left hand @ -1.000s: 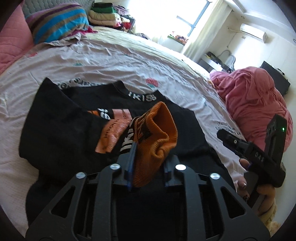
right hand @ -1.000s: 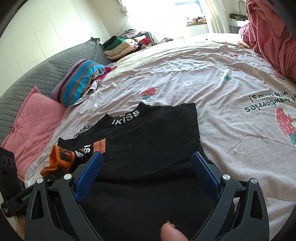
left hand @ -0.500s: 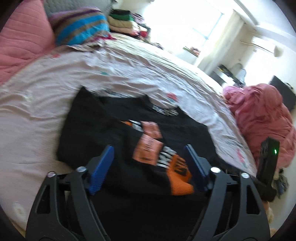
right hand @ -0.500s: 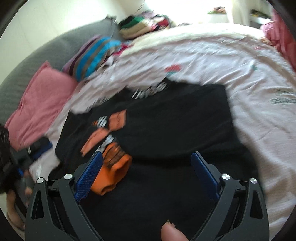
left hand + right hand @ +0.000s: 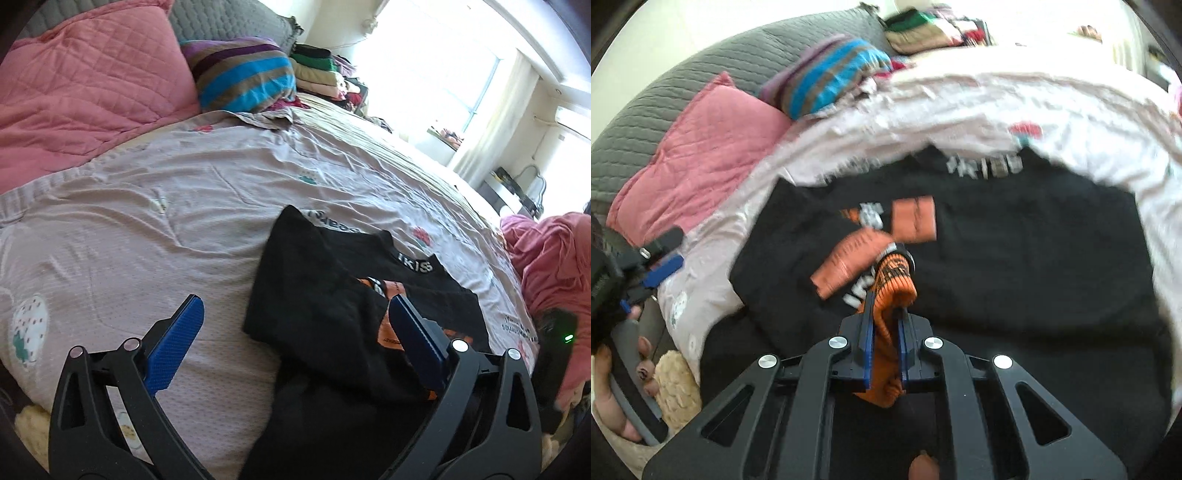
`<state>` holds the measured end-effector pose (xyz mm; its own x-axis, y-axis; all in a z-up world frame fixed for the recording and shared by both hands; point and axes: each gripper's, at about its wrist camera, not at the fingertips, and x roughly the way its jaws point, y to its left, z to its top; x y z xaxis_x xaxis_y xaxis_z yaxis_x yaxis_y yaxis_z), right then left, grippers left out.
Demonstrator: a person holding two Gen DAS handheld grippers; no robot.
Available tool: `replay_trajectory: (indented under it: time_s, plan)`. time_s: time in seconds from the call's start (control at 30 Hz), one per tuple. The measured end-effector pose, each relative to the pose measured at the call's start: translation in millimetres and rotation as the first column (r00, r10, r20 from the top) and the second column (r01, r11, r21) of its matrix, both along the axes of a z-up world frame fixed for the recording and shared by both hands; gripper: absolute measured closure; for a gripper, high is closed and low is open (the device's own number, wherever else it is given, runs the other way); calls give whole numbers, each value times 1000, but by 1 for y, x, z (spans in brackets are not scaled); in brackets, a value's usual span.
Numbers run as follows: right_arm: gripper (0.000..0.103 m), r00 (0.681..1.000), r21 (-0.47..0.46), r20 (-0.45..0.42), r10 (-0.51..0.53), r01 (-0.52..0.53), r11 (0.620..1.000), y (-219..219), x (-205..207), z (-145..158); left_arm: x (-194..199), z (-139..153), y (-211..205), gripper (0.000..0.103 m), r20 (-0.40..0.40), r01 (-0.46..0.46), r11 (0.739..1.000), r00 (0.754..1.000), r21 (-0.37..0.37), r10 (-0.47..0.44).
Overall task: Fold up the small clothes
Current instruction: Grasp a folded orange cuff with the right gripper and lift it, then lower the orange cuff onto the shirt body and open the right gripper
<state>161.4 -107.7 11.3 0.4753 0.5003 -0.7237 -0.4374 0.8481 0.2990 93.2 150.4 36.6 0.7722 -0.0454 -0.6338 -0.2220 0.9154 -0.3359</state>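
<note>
**Right tongs take the orange cuff, left tongs let go**

Right tongs [image 5: 884,332] have just been closing and now pinch the orange cuff [image 5: 895,280] of the black top's sleeve between their blue pads, the knit bunched up between them. Left tongs [image 5: 291,343] have just been opening and stand wide, with nothing between the pads; they hang over the near left edge of the garment, one pad above the bedsheet [image 5: 147,206], the other above the black cloth.

Black top [image 5: 332,317] lies spread on the bed, collar with white lettering at the far side, one sleeve folded across its chest so that the orange patches show. A striped pillow [image 5: 243,77] and a pink quilted cushion [image 5: 85,85] sit at the bed's head, well apart from the work.

My judgement: the step in hand is the sleeve fold, with the cuff passed from one side to the other. Next, the cuff wants laying flat and straight on the body of the top before release, so the sleeve does not bunch.
</note>
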Motion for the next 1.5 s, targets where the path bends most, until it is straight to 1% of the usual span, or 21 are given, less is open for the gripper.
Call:
replay_trajectory:
  time_s: [0.17, 0.27, 0.3, 0.37, 0.5, 0.67, 0.77, 0.9, 1.03, 1.17, 1.33, 1.5]
  plan:
    - [94, 992, 7, 124, 24, -25, 1000, 1, 7, 40, -3, -1, 10, 10, -8, -32, 999, 999, -6, 32]
    - [94, 978, -2, 208, 16, -16, 1000, -6, 16, 64, -4, -1, 14, 10, -12, -38, 999, 999, -7, 37]
    - [94, 969, -9, 247, 1, 1, 1000, -12, 19, 74, -5, -1, 15, 10, -12, -36, 999, 999, -4, 36]
    - [95, 956, -28, 293, -25, 34, 999, -21, 24, 82, -5, -1, 15, 10, -13, -35, 999, 999, -1, 35]
    - [95, 941, -62, 331, -69, 95, 994, -41, 32, 82, -4, -1, 14, 9, -14, -30, 1000, 999, 1, 30]
    - [95, 937, -106, 334, -107, 150, 983, -57, 39, 66, 1, -1, 6, 10, -24, -2, 1000, 1000, 17, 2]
    - [95, 938, -110, 320, -134, 177, 978, -69, 41, 56, 5, 0, 0, 10, -25, 8, 999, 1000, 34, -7]
    - [95, 938, -114, 303, -166, 209, 971, -81, 45, 45, 15, 2, -13, 10, -27, 46, 998, 999, 48, -44]
    - [95, 941, -120, 285, -181, 222, 968, -87, 45, 36, 31, 1, -34, 10, -48, 101, 991, 994, 88, -97]
    - [95, 944, -123, 270, -188, 228, 966, -90, 46, 30, 41, -2, -51, 10, -61, 144, 985, 989, 98, -138]
    - [95, 947, -120, 258, -193, 230, 966, -92, 46, 27, 52, -8, -65, 10, -81, 175, 978, 983, 115, -167]
    - [94, 948, -117, 242, -206, 239, 964, -95, 48, 22, 59, -11, -68, 10, -94, 185, 977, 980, 110, -175]
